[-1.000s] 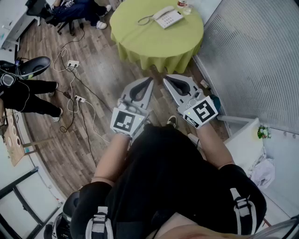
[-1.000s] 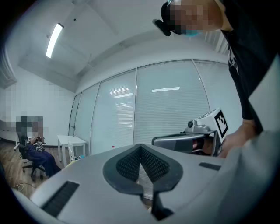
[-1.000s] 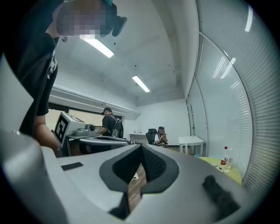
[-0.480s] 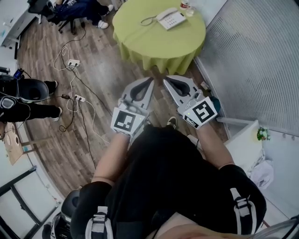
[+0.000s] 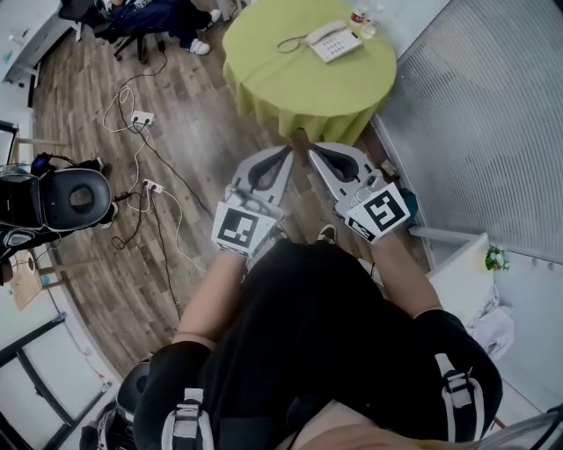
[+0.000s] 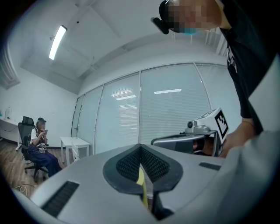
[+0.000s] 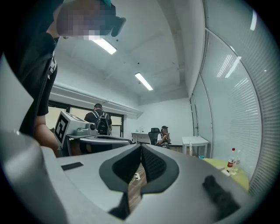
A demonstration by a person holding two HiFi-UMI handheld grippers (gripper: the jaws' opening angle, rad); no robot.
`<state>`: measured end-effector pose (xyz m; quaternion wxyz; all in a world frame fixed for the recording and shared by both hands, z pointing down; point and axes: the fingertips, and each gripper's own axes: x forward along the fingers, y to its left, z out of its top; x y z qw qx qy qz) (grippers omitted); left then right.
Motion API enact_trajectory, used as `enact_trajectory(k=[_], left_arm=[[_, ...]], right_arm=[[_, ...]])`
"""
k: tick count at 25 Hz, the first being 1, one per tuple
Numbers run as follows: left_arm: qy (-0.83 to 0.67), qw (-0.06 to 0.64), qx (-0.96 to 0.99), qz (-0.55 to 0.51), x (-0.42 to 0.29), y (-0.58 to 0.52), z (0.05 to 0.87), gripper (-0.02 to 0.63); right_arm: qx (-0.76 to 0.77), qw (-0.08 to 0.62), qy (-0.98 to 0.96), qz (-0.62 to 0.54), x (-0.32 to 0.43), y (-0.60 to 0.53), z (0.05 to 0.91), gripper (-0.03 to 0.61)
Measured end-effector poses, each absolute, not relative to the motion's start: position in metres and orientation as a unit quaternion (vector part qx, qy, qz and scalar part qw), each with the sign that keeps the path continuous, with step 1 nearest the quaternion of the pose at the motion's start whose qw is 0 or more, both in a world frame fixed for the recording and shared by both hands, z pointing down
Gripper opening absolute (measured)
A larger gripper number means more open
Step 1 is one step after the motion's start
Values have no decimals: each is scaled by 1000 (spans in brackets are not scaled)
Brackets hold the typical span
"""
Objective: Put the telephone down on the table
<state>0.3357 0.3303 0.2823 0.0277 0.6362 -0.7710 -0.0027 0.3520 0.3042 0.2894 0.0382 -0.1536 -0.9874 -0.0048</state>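
White corded telephone [image 5: 332, 41] sits on the round green-clothed table [image 5: 299, 92], beside a small bottle [image 5: 358, 16]. I read the left gripper [image 5: 284, 155] and right gripper [image 5: 314, 155] both closed, empty; wooden floor [image 5: 202, 114] lies between.

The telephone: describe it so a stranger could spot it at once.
Find the round table with a lime-green cloth at the head view's top. On it lies a white corded desk telephone, flat and boxy, unlike the small upright bottle beside it.
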Motion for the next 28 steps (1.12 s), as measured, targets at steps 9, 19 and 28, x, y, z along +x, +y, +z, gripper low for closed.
enact_trajectory(k=[9, 19, 28], left_arm=[[-772, 25, 635, -8, 298, 354, 284, 4], [-784, 24, 621, 3, 256, 346, 292, 3], [-796, 19, 605, 13, 200, 310, 294, 3]], right_arm=[[-152, 39, -988, -5, 315, 327, 293, 17], [-168, 35, -985, 0, 272, 319, 298, 17], [-189, 25, -982, 0, 214, 282, 302, 17]])
